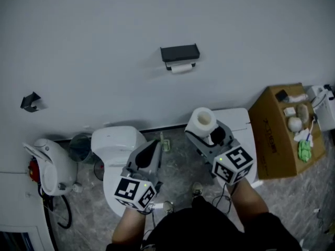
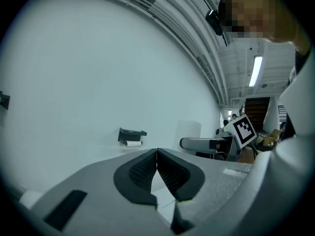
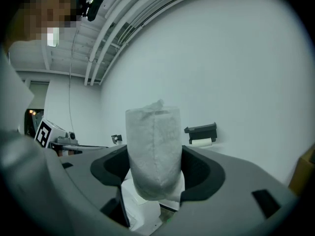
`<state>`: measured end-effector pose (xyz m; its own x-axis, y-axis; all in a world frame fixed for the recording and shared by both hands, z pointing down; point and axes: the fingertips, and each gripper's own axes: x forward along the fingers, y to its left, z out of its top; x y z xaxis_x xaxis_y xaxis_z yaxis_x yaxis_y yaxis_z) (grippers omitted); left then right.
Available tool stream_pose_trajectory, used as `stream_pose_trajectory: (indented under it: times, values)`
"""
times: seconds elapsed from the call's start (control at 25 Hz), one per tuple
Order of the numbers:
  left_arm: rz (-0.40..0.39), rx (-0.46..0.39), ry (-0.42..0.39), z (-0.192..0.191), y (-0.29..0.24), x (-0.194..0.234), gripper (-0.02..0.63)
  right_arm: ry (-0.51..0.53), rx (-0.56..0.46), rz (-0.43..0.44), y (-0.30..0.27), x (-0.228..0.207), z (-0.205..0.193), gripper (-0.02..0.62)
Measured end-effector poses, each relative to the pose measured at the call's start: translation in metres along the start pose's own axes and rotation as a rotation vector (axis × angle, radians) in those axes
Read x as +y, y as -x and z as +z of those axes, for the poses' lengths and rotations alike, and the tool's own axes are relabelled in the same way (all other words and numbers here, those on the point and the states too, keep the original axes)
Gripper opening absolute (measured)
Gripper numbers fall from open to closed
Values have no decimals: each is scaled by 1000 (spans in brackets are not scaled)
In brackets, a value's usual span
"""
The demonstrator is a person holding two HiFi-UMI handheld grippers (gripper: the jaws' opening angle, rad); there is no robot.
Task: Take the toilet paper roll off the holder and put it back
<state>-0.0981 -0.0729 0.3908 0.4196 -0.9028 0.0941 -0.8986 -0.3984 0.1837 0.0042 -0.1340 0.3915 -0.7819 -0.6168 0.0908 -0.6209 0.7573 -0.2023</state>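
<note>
A white toilet paper roll [image 1: 202, 120] stands upright between the jaws of my right gripper [image 1: 205, 135], which is shut on it. In the right gripper view the roll [image 3: 153, 151] fills the gap between the dark pads [image 3: 199, 171]. The black wall holder [image 1: 180, 53] is mounted higher up on the white wall, apart from both grippers, with a small white roll [image 1: 181, 68] under it. The holder also shows in the right gripper view [image 3: 201, 130] and the left gripper view [image 2: 132, 133]. My left gripper [image 1: 155, 145] is shut and empty, its pads [image 2: 145, 170] touching.
A white toilet [image 1: 118, 145] sits below the left gripper. A white cabinet top [image 1: 238, 120] and a cardboard box [image 1: 275, 135] with several small items stand at the right. A black hook [image 1: 30, 102] is on the wall at left, above a white appliance [image 1: 49, 166].
</note>
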Motion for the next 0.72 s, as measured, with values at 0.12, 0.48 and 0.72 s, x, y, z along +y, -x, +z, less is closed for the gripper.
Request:
stream_pose_trajectory:
  times: [0.12,0.48,0.72]
  values:
    - [36,7,-11,1,-26,-6,5,-10,5,40,-6,-28,0,307]
    - [97,18,-15,2,-75,-21,5,-20,3,122,-18,-78,7,307]
    - [80,4,-28,15,-94,-12,5,-13,-7,111,-32,-91,18,307]
